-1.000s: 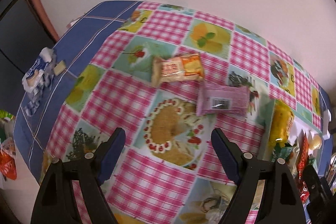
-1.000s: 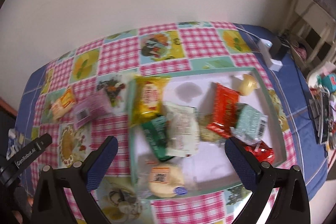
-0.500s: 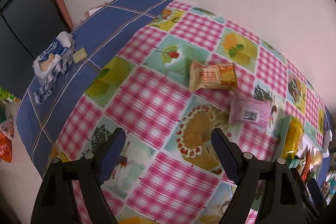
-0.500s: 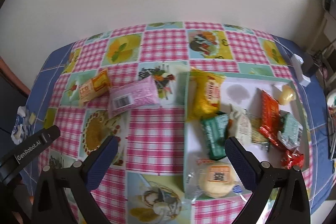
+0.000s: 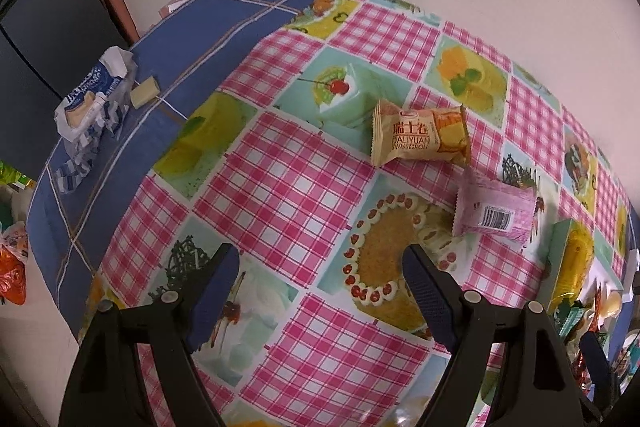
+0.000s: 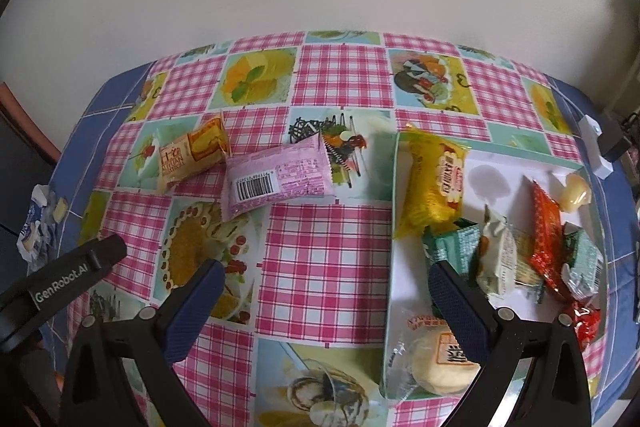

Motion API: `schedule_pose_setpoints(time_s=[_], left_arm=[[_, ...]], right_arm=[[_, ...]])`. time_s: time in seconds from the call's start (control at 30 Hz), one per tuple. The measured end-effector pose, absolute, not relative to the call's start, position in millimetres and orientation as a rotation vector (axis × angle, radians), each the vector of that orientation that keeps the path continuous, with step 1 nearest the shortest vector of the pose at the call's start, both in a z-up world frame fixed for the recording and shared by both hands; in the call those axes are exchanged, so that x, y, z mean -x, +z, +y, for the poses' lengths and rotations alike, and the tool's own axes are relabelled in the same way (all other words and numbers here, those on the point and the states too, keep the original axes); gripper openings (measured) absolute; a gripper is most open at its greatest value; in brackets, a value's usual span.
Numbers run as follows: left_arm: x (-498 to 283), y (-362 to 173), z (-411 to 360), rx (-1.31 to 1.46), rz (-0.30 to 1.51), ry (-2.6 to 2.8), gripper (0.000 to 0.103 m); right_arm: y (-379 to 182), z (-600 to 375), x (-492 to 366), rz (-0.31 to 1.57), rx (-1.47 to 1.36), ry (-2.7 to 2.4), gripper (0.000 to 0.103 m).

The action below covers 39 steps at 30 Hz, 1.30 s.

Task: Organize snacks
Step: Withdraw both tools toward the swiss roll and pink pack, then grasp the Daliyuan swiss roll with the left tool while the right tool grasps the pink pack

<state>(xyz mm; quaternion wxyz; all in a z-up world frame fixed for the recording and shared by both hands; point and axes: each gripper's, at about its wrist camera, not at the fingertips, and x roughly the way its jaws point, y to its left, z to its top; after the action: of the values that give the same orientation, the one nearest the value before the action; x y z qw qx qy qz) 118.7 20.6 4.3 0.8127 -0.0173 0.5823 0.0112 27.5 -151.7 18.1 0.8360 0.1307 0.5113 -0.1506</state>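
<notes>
Two snacks lie loose on the patterned tablecloth: a tan Swiss roll packet point(image 5: 420, 141) point(image 6: 192, 155) and a pink packet with a barcode point(image 5: 494, 213) point(image 6: 278, 177). A shallow green-rimmed white tray point(image 6: 394, 187) point(image 5: 560, 239) on the right holds several snacks, among them a yellow packet point(image 6: 434, 187), a green one point(image 6: 452, 247) and a red one point(image 6: 546, 243). My left gripper point(image 5: 320, 267) is open above the cloth, nearer me than the two loose packets. Over the tray's left edge my right gripper point(image 6: 326, 281) also hangs open and empty.
A torn blue-and-white wrapper point(image 5: 94, 99) and a small pale block point(image 5: 145, 91) lie on the blue cloth at the left. A white charger point(image 6: 596, 147) sits at the far right. The wall runs close behind the table. The left gripper's black body point(image 6: 60, 283) shows in the right wrist view.
Both views have slid left across the table. The loose packets have shifted right in the frames and the tray now sits at the right edge. Both grippers stayed open.
</notes>
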Motion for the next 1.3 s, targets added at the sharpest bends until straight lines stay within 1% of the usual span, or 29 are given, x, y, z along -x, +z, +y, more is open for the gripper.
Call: schedule_pose_setpoints(time_s=[0.37, 0.7, 1.0, 1.3], left_arm=[[-136, -5, 12, 0.036, 1.26, 0.01, 0.084], [-157, -6, 15, 0.083, 1.226, 0.0, 0.084], [-183, -23, 15, 0.119, 1.221, 0.013, 0.084], [-199, -39, 23, 0.15, 1.225, 0.047, 0.084]], right_arm=[[7, -150, -45, 1.081, -0.316, -0.289, 0.103], [3, -163, -68, 1.038, -0.399, -0.289, 0.103], [-10, -181, -88, 0.987, -0.525, -0.309, 0.103], [-29, -184, -111, 0.975, -0.561, -0.347, 0.103]])
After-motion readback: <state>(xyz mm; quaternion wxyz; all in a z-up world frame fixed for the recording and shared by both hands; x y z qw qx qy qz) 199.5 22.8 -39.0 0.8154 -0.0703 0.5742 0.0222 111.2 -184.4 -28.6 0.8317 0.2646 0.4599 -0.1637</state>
